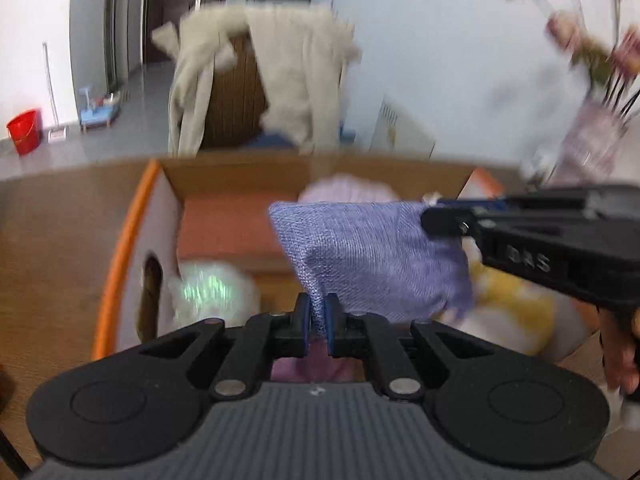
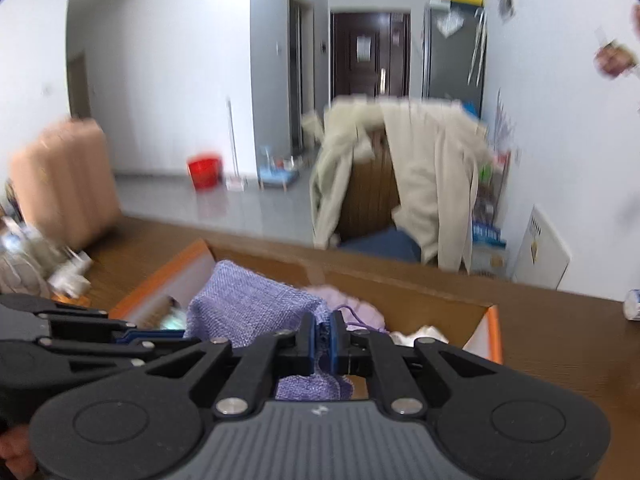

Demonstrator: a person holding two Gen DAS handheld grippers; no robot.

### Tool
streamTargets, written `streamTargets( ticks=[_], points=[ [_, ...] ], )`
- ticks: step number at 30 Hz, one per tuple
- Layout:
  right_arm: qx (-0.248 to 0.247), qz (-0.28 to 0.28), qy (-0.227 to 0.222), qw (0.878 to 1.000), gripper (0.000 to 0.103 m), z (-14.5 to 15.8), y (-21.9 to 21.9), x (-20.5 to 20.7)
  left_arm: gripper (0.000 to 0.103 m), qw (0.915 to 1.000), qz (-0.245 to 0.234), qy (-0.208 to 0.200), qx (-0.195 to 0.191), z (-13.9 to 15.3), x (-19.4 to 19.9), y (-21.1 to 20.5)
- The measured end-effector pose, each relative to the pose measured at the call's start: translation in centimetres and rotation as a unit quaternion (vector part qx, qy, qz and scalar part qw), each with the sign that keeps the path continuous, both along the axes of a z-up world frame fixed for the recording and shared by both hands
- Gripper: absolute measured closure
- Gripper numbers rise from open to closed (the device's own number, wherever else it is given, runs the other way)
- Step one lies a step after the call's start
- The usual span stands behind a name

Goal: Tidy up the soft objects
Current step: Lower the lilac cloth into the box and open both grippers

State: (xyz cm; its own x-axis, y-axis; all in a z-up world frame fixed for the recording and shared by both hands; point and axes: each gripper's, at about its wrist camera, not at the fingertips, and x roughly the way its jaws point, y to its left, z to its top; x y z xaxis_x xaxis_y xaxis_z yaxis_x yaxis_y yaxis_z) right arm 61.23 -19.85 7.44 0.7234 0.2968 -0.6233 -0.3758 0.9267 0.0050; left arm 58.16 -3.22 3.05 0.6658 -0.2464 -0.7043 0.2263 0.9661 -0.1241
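Your left gripper (image 1: 319,322) is clamped on one corner of the purple knitted cloth (image 1: 372,256), and your right gripper (image 2: 322,338) is pinched tight on another edge of it. You hold the cloth stretched between them above the open cardboard box (image 1: 240,168) on the wooden tabletop (image 1: 52,232). Inside the box lie a pale pink soft item (image 1: 344,188), a fluffy white one (image 1: 212,288) and a yellow-and-white one (image 1: 516,300).
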Motion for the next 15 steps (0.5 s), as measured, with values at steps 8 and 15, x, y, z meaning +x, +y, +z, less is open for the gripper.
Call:
streamTargets(
  ticks=[8,15],
  points=[
    [-0.013,0.018,0.086,0.996,0.09,-4.7,2.4,3.4,0.065,0.9998,-0.011,-0.01,0.015,-0.9,-0.5,1.0],
    [0.032,0.022,0.073,0.997,0.08,-2.9,0.6,2.1,0.054,0.9982,0.018,-0.056,-0.009,3.0,-2.6,2.7]
  ],
)
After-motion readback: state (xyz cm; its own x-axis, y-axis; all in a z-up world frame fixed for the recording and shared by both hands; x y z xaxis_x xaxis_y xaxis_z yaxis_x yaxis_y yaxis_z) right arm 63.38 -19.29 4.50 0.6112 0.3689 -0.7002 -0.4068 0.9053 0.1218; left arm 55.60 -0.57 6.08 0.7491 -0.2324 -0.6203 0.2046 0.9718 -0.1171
